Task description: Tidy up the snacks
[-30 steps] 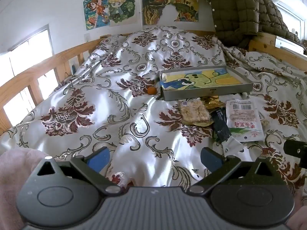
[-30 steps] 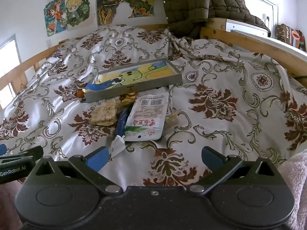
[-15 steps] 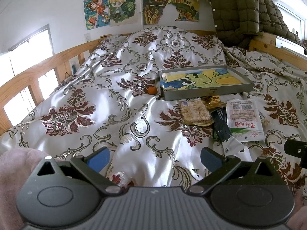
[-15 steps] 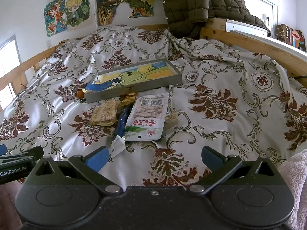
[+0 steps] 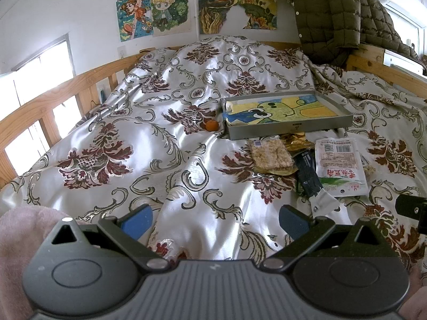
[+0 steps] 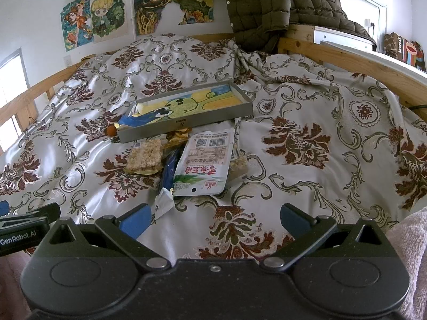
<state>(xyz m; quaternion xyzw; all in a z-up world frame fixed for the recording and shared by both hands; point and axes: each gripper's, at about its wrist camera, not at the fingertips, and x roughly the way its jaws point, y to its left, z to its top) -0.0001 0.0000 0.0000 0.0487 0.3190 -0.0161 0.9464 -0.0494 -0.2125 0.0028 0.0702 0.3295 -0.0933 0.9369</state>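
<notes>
Both claws gape empty — the right gripper (image 6: pixel 214 220) just near of the white snack pouch (image 6: pixel 204 164), the left gripper (image 5: pixel 214 220) well left of it.

Snack packets (image 6: pixel 202 160) lie on the bedspread (image 6: pixel 307 112) before the tray (image 6: pixel 186 122)

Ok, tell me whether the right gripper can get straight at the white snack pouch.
Probably yes. The right gripper is open, and the white snack pouch lies on top of the pile just ahead, with only bare bedspread between them.
</notes>
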